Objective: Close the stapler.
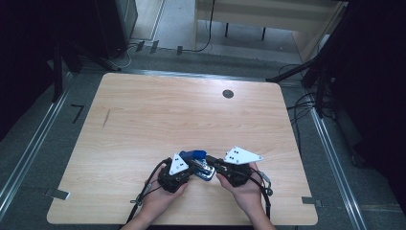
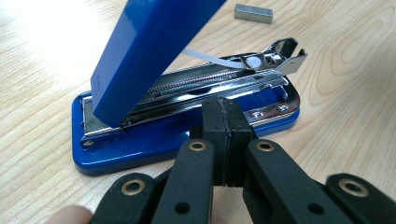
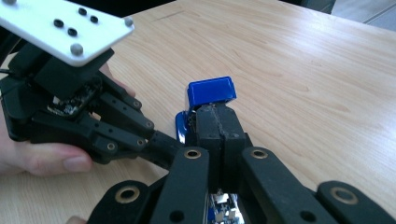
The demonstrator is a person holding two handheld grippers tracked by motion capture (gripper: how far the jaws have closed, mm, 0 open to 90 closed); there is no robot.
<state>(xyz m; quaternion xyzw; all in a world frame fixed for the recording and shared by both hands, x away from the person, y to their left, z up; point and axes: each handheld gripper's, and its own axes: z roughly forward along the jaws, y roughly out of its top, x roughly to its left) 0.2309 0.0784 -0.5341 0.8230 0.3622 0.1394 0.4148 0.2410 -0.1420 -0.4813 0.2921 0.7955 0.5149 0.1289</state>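
While both forearms enter from six o'clock, the left gripper (image 1: 190, 166) and right gripper (image 1: 214, 166) point inward at the blue stapler (image 1: 200, 165) on the table (image 1: 143, 115), toward six o'clock. Each gripper's jaws are pressed together, empty, tips against the stapler's base; its lid stands raised. A staple strip (image 2: 253, 13) lies nearby.

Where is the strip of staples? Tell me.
In the left gripper view, the strip of staples lies on the table at the top, beyond the open blue stapler.
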